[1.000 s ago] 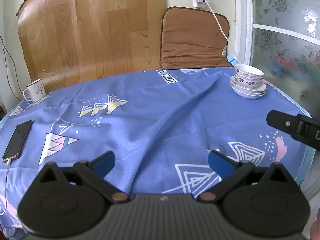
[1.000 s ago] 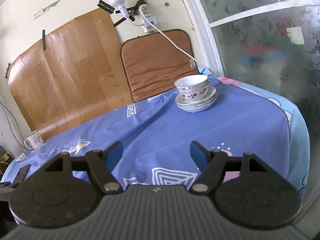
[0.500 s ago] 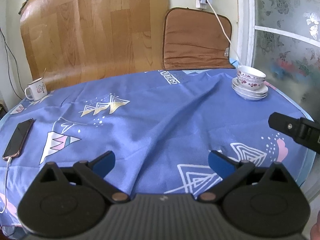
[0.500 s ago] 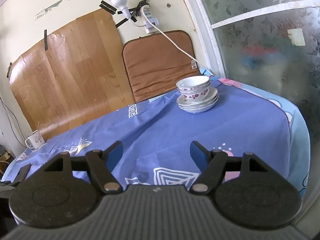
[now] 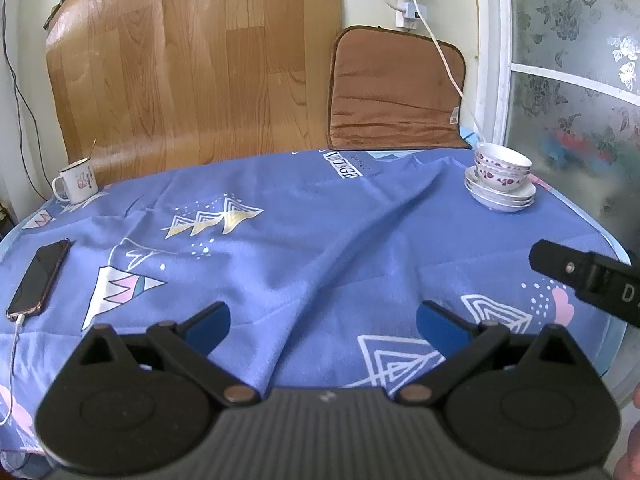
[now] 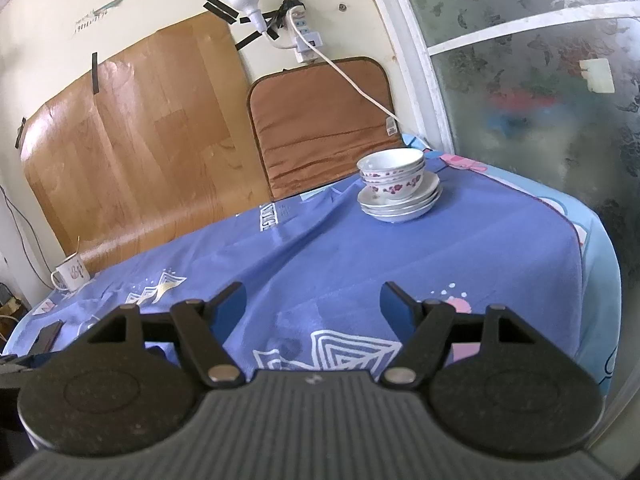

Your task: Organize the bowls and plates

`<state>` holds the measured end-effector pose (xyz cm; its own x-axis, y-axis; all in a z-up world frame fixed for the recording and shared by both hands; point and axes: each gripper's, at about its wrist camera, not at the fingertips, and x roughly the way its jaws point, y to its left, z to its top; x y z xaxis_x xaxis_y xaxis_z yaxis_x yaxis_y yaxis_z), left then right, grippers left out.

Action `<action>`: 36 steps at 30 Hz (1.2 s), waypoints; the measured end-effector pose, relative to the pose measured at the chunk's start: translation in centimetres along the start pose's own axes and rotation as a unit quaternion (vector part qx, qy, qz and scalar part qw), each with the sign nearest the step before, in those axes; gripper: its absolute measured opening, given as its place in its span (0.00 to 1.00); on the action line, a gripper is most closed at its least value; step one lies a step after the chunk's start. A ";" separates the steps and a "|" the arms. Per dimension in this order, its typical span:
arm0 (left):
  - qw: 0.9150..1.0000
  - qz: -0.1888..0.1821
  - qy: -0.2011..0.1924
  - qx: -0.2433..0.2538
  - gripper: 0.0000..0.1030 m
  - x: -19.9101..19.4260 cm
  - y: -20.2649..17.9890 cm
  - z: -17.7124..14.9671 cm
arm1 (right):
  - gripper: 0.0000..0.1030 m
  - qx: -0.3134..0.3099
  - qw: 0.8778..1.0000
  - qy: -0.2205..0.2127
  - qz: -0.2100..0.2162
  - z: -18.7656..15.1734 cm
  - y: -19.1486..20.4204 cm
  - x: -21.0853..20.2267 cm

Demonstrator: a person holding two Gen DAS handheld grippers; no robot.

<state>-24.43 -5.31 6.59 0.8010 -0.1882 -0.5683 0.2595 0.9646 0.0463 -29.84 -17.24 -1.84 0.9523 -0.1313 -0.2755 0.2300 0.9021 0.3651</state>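
In the left wrist view, the left gripper (image 5: pixel 322 322) hangs above the near part of the blue tablecloth (image 5: pixel 320 240), with its jaws wide apart and nothing between them. The bowls (image 5: pixel 502 166) sit nested inside each other on a small stack of plates (image 5: pixel 500 200) at the far right corner of the table, well apart from this gripper. A white mug (image 5: pixel 76 182) stands at the far left edge and a phone (image 5: pixel 38 278) lies flat near the left edge with a cable in it. A part of the right gripper (image 5: pixel 588 280) enters from the right side.

In the right wrist view, the right gripper (image 6: pixel 312 306) also stands open and empty, pointing over the cloth toward the same pile. The bowls (image 6: pixel 392 174) and plates (image 6: pixel 400 204) are straight ahead of it but not near.

I judge that the dishes already look gathered in one pile, so the task seems to be either at its end or just before a new step. If the pile must be taken apart or moved, the right gripper is the closer one; it needs to travel forward to the top bowl and close on its thin rim carefully, because the nested bowls could slide or lift together.
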 end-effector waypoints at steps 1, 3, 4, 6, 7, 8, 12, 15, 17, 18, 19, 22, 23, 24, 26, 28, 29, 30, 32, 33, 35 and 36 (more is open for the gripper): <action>1.000 0.000 0.000 -0.001 1.00 0.0 0.0 0.0 | 0.74 0.000 1.000 0.001 0.000 0.0 0.0 0.0; 1.000 0.000 0.000 -0.003 1.00 -0.1 0.1 0.0 | 0.74 0.000 1.000 0.001 0.000 0.0 -0.1 0.0; 1.000 0.000 0.000 -0.004 1.00 -0.1 0.1 0.0 | 0.74 0.000 1.000 0.001 0.000 0.1 0.0 0.0; 1.000 -0.001 0.000 -0.002 1.00 -0.1 0.1 0.0 | 0.74 0.000 1.000 -0.001 0.001 0.0 0.0 0.0; 1.000 -0.001 -0.001 0.000 1.00 -0.1 0.1 0.0 | 0.74 0.000 1.000 -0.001 0.001 0.0 0.0 0.0; 1.000 -0.001 -0.001 0.001 1.00 -0.1 0.0 0.0 | 0.74 0.001 1.000 -0.001 0.001 0.0 -0.1 0.0; 1.000 -0.002 0.001 0.003 1.00 -0.1 0.0 0.0 | 0.74 0.002 1.000 0.000 0.001 0.0 -0.1 0.1; 1.000 0.001 0.005 0.003 1.00 0.0 -0.1 0.1 | 0.74 0.001 1.000 -0.003 0.003 0.0 -0.2 -0.1; 1.000 -0.001 0.005 0.005 1.00 0.0 -0.3 0.1 | 0.74 0.002 1.000 -0.006 0.002 0.1 -0.3 -0.2; 1.000 -0.001 0.006 0.007 1.00 0.0 -0.4 0.1 | 0.74 0.002 1.000 -0.007 0.001 0.0 -0.3 -0.2; 1.000 -0.001 0.006 0.009 1.00 0.1 -0.4 0.1 | 0.74 0.003 1.000 -0.008 0.001 0.0 -0.3 -0.2; 1.000 0.001 0.009 0.012 1.00 0.2 -0.6 -0.1 | 0.74 0.005 1.000 -0.006 0.003 -0.1 -0.5 -0.1; 1.000 0.001 0.011 0.013 1.00 0.3 -0.7 -0.1 | 0.74 0.005 1.000 -0.004 0.003 -0.1 -0.5 -0.1; 1.000 0.001 0.011 0.013 1.00 0.3 -0.7 -0.1 | 0.74 0.006 1.000 -0.003 0.004 -0.1 -0.5 -0.1; 1.000 0.000 0.011 0.017 1.00 0.2 -1.0 -0.2 | 0.74 0.005 1.000 -0.006 0.005 -0.1 -0.5 -0.2; 1.000 -0.001 0.012 0.021 1.00 0.2 -1.1 -0.3 | 0.74 0.005 1.000 -0.007 0.004 -0.2 -0.5 -0.2; 1.000 -0.002 0.012 0.023 1.00 0.3 -1.2 -0.4 | 0.74 0.005 1.000 -0.006 0.004 -0.2 -0.5 -0.2; 1.000 -0.001 0.012 0.024 1.00 0.3 -1.2 -0.4 | 0.74 0.005 1.000 -0.006 0.004 -0.2 -0.5 -0.3; 1.000 0.000 0.012 0.023 1.00 0.3 -1.2 -0.4 | 0.74 0.006 1.000 -0.006 0.005 -0.2 -0.5 -0.3; 1.000 0.000 0.012 0.023 1.00 0.3 -1.1 -0.4 | 0.74 0.005 1.000 -0.006 0.005 -0.2 -0.5 -0.3; 1.000 0.000 0.013 0.022 1.00 0.4 -1.1 -0.4 | 0.74 0.005 1.000 -0.005 0.005 -0.2 -0.5 -0.3; 1.000 0.000 0.013 0.022 1.00 0.4 -1.1 -0.4 | 0.74 0.005 1.000 -0.005 0.004 -0.2 -0.5 -0.3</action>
<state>-24.62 -6.33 6.01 0.7869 -0.1838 -0.5891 0.2840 0.9554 0.0812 -30.27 -17.55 -2.11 0.9563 -0.1283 -0.2627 0.2241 0.8987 0.3769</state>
